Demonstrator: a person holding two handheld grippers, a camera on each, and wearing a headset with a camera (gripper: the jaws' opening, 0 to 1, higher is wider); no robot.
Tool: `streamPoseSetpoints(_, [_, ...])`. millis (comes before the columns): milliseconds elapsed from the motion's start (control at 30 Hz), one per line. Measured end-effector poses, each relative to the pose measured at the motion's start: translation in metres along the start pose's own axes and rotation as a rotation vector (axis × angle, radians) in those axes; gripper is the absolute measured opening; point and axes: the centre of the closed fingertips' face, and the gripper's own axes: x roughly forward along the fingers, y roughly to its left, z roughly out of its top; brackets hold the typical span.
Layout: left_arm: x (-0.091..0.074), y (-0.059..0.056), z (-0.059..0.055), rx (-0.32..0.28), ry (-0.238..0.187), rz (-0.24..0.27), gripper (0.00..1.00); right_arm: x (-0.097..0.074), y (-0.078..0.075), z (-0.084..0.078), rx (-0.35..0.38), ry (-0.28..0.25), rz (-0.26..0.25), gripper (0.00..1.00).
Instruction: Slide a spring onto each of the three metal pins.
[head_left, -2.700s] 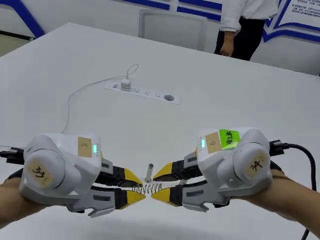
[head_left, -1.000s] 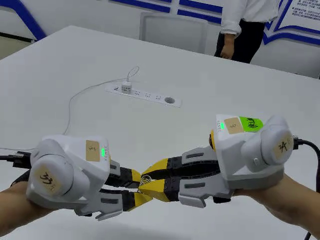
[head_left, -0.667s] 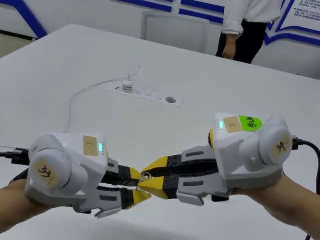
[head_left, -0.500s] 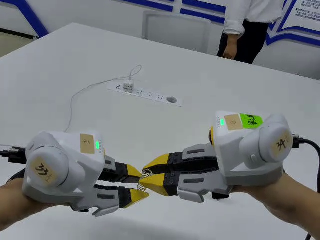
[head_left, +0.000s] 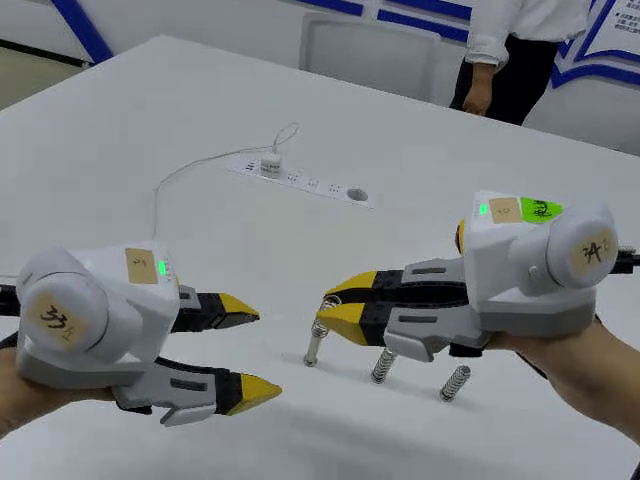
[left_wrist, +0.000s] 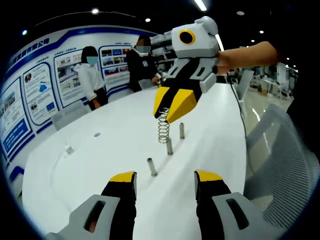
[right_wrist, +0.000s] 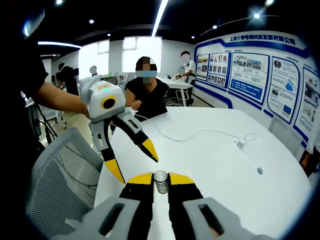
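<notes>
One spring (left_wrist: 163, 127) in right tongs (head_left: 330, 308), perhaps over pin (head_left: 312, 347)

Between the tips: left gripper (head_left: 266, 352) and right gripper (head_left: 324, 310) face each other, apart; open air and bare table (head_left: 150, 110) in the gap.
Under right gripper: three pins (head_left: 312, 348) stand upright in a row running right. They block any low pass.
Above the row: a spring (left_wrist: 163, 127) hangs from the right gripper's pinched jaws.
Left jaws: spread, nothing between them.
Near side: bare strip of table in front of the pins.
Far centre: power strip (head_left: 300, 182) and cable (head_left: 185, 172) lie flat, well apart from the pins, with open table between.
Far edge: chair (head_left: 365, 45) and a standing person (head_left: 520, 40) beyond the table.
</notes>
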Motion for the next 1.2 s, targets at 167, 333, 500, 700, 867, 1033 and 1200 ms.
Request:
streamPoseSetpoints(167, [-0.005, 0.002, -0.004, -0.037, -0.009, -0.002, 0.47, 0.004, -0.018, -0.006, 0.020, 0.017, -0.047, 0.10])
streamPoseSetpoints(333, [-0.007, 0.003, -0.009, -0.057, 0.001, -0.003, 0.52, 0.010, -0.033, -0.019, 0.043, 0.054, -0.071, 0.10])
streamPoseSetpoints(500, [-0.009, 0.001, -0.016, -0.084, 0.010, -0.016, 0.59, 0.016, -0.042, -0.022, 0.080, 0.046, -0.083, 0.10])
streamPoseSetpoints(700, [-0.008, 0.005, -0.024, -0.111, 0.035, 0.002, 0.68, 0.027, -0.043, -0.030, 0.101, 0.052, -0.076, 0.10])
streamPoseSetpoints(867, [-0.007, 0.011, -0.029, -0.132, 0.045, 0.036, 0.83, 0.034, -0.041, -0.039, 0.104, 0.073, -0.070, 0.10])
streamPoseSetpoints(1033, [-0.007, 0.011, -0.034, -0.147, 0.054, 0.045, 0.88, 0.038, -0.042, -0.045, 0.128, 0.080, -0.070, 0.10])
streamPoseSetpoints(1200, [-0.010, 0.014, -0.038, -0.169, 0.053, 0.063, 0.93, 0.041, -0.043, -0.049, 0.149, 0.089, -0.073, 0.10])
